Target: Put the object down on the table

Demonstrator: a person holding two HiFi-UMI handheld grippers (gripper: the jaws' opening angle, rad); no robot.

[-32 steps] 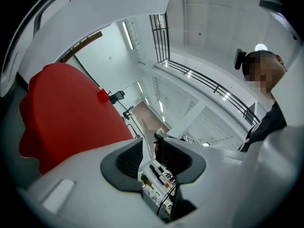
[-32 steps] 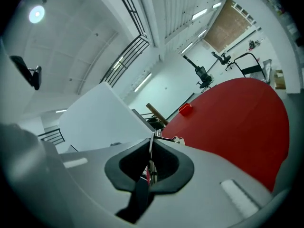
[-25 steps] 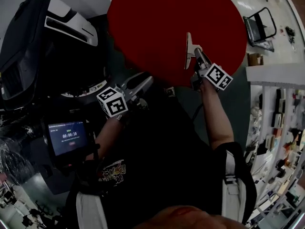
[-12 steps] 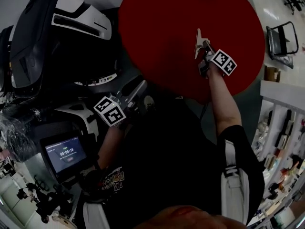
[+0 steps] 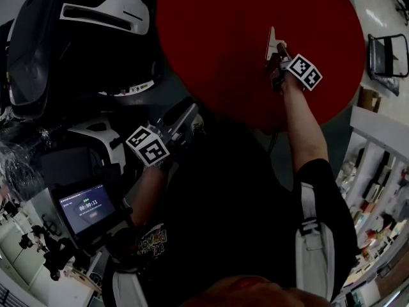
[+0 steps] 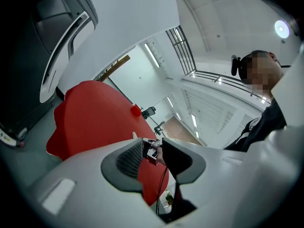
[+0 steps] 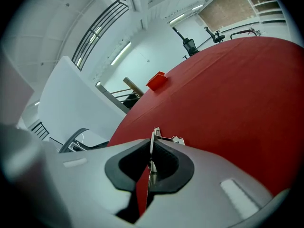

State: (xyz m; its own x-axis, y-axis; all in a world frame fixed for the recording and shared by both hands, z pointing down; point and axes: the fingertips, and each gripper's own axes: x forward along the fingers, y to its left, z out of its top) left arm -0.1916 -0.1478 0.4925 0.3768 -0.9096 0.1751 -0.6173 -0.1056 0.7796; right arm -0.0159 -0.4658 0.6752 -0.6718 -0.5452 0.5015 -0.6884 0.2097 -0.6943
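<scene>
A thin, pale, flat object [image 5: 271, 41] stands on edge between the pads of my right gripper [image 5: 275, 47], which is shut on it. It hangs over the near right part of the round red table [image 5: 217, 37]. In the right gripper view the object [image 7: 153, 139] sticks out past the right gripper [image 7: 151, 164], with the red table [image 7: 228, 94] close beneath; whether it touches I cannot tell. My left gripper [image 5: 190, 112] stands open and empty off the table's near edge. In the left gripper view, the left gripper [image 6: 152, 158] frames the red table [image 6: 95, 118].
A small red box [image 7: 156, 80] sits at the table's far edge. A large black-and-white machine [image 5: 77, 18] stands at upper left, and a lit timer screen [image 5: 86, 210] at lower left. A folding chair [image 5: 386, 53] and shelves [image 5: 383, 171] are at the right.
My right gripper has carried the flat object farther out over the red table and lower. The left gripper has shifted only slightly, staying off the table's edge.
</scene>
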